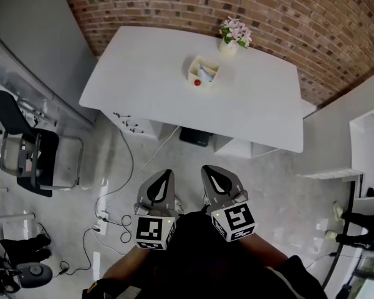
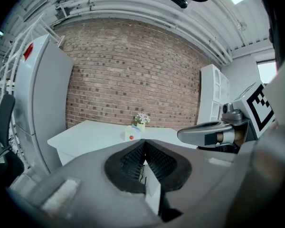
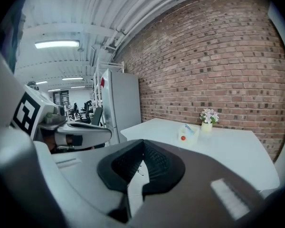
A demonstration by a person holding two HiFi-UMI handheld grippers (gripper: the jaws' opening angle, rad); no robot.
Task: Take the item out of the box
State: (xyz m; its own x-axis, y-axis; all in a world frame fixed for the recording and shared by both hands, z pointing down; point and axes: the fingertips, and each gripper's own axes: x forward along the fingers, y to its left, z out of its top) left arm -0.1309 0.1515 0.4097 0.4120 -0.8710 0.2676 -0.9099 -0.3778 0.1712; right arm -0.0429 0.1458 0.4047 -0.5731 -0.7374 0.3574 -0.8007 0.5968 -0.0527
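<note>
A small white open box (image 1: 204, 71) sits on the white table (image 1: 143, 73) by the brick wall, with a small red item (image 1: 197, 82) at its near corner and something pale blue inside. The box (image 2: 131, 134) looks tiny in the left gripper view, and the box (image 3: 188, 133) is equally far off in the right gripper view. My left gripper (image 1: 168, 174) and right gripper (image 1: 207, 170) hang side by side over the floor, well short of the table. Both are shut with nothing between the pads.
A vase of pink flowers (image 1: 234, 36) stands just behind the box. A black chair (image 1: 25, 145) is at the left, cables (image 1: 112, 220) trail over the floor, and white cabinets (image 1: 368, 142) stand at the right. A grey locker (image 2: 35, 103) flanks the table's left end.
</note>
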